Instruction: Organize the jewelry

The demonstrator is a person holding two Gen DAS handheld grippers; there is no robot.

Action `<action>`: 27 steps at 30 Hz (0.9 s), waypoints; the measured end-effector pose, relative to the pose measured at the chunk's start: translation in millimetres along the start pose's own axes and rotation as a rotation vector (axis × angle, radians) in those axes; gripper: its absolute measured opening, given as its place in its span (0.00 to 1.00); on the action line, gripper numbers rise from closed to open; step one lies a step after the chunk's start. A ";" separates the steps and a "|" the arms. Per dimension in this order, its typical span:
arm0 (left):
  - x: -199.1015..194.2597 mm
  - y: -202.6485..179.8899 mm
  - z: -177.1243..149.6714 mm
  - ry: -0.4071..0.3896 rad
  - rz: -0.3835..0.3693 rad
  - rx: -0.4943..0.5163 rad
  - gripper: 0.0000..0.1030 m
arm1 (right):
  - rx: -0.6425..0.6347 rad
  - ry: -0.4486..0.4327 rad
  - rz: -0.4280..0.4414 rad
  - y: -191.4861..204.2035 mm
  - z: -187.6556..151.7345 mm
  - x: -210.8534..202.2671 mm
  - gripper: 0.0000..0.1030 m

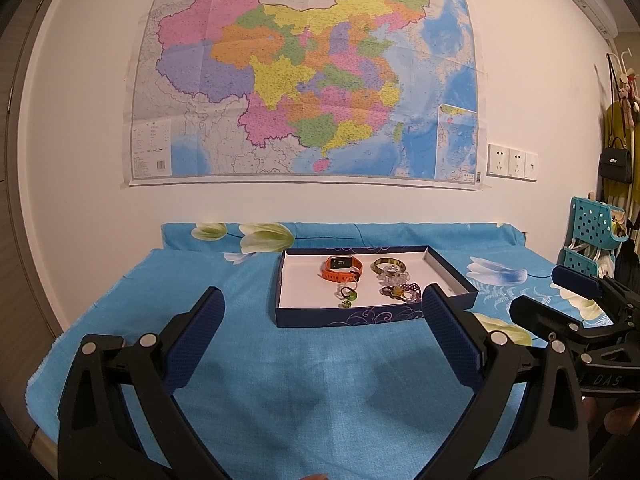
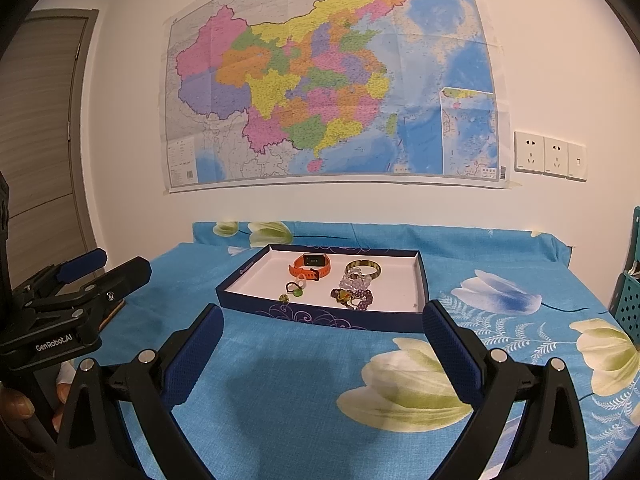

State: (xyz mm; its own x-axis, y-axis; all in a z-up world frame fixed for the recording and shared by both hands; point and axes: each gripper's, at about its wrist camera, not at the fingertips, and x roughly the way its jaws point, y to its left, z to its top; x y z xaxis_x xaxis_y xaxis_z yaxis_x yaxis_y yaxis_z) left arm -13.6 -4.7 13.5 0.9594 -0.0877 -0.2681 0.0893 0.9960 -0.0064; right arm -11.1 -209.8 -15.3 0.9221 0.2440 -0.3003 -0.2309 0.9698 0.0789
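Note:
A shallow dark-blue box (image 1: 344, 317) with a white floor sits on the blue floral cloth; it also shows in the right wrist view (image 2: 320, 314). Inside lie an orange watch (image 1: 342, 268) (image 2: 311, 266), a green-gold bangle (image 1: 390, 266) (image 2: 363, 269), clear beads (image 1: 394, 278), purple beads (image 1: 404, 292) (image 2: 354, 298) and small green pieces (image 1: 348, 294) (image 2: 296, 289). My left gripper (image 1: 322, 302) is open and empty, in front of the box. My right gripper (image 2: 322, 318) is open and empty, in front of the box.
The cloth-covered table (image 1: 280, 364) stands against a white wall with a large map (image 1: 304, 80). A teal basket rack (image 1: 594, 226) stands at the right. A door (image 2: 40, 120) is at the left. Wall sockets (image 2: 550, 156) are right of the map.

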 end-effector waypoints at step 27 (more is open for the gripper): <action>0.5 0.0 0.7 0.002 0.000 0.000 0.94 | 0.000 -0.002 -0.002 0.3 -0.7 0.1 0.93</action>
State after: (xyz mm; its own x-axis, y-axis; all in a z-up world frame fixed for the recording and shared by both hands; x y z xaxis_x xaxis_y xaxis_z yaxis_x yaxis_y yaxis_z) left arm -12.9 -4.7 14.1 0.9589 -0.0881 -0.2696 0.0897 0.9959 -0.0064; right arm -11.3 -209.5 -16.0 0.9231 0.2422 -0.2986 -0.2292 0.9702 0.0783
